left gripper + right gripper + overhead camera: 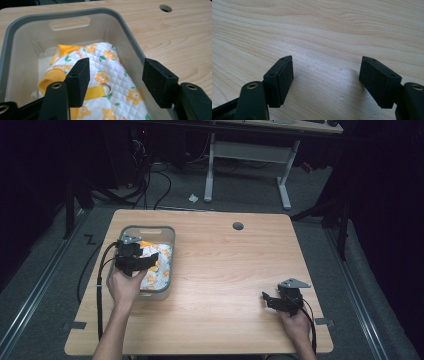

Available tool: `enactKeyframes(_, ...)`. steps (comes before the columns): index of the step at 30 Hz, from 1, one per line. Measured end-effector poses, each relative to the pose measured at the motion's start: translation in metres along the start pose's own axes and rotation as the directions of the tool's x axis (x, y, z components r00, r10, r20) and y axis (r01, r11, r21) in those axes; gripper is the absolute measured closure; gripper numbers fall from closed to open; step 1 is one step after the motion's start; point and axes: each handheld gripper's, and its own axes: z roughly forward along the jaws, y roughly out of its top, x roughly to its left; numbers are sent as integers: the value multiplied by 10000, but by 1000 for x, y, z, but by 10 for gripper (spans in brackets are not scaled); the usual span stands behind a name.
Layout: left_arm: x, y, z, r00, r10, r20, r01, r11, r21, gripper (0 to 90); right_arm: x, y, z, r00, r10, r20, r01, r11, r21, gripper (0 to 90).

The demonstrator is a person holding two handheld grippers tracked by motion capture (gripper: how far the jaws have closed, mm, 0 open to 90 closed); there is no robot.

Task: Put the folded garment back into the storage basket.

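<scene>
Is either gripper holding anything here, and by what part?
Nothing is held. The left gripper hangs open over the quilted garment in the grey bin; the right gripper is open above bare table.

A light wooden table with rounded corners (225,285) stands on grey carpet. A round grey cable hole (238,226) sits near its far edge. Toward the left side rests a grey plastic bin with cut-out handles (167,231), directly on the wood.

Right gripper (325,81) sits low over the bare wooden table (332,30), jaws spread wide apart, nothing caught between them.
</scene>
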Motion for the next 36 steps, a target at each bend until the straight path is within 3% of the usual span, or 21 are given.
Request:
enactKeyframes(9,-18,2,-9,9984,369,419,-354,9987,-369,383,0,0,0,10000,0,1,0,10000,-2,279)
enactKeyframes(18,-42,1,-12,9925,902,829,-851,9944,-627,378,0,0,0,10000,0,-1,0,10000,1,279)
enactKeyframes(36,-71,-7,-2,9832,1242,1340,-1158,9909,-684,377,0,0,0,10000,2,-1,-2,10000,-2,279)
